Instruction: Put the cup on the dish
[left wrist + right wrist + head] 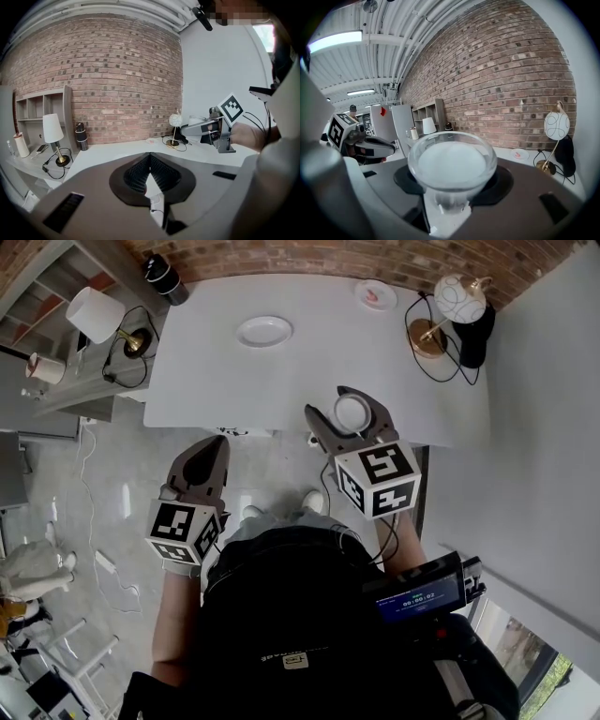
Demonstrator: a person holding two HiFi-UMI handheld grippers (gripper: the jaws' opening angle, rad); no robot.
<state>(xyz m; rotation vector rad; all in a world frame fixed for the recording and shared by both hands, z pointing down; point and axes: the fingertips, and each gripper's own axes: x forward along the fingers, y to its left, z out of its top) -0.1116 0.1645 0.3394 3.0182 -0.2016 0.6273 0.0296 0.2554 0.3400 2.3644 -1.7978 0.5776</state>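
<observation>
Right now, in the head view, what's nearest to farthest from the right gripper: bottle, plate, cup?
1. Cup, held in the right gripper.
2. Plate, ahead and to the left.
3. Bottle, far back left.

Cup (352, 412) in right gripper (345, 409) above table (309, 362); dish (264, 331) farther back, left.

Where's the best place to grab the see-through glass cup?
Grip the clear glass cup by its narrow lower part, from the side, as the right gripper holds it. Its rim flares wide, and a side grip probably keeps it upright.
</observation>
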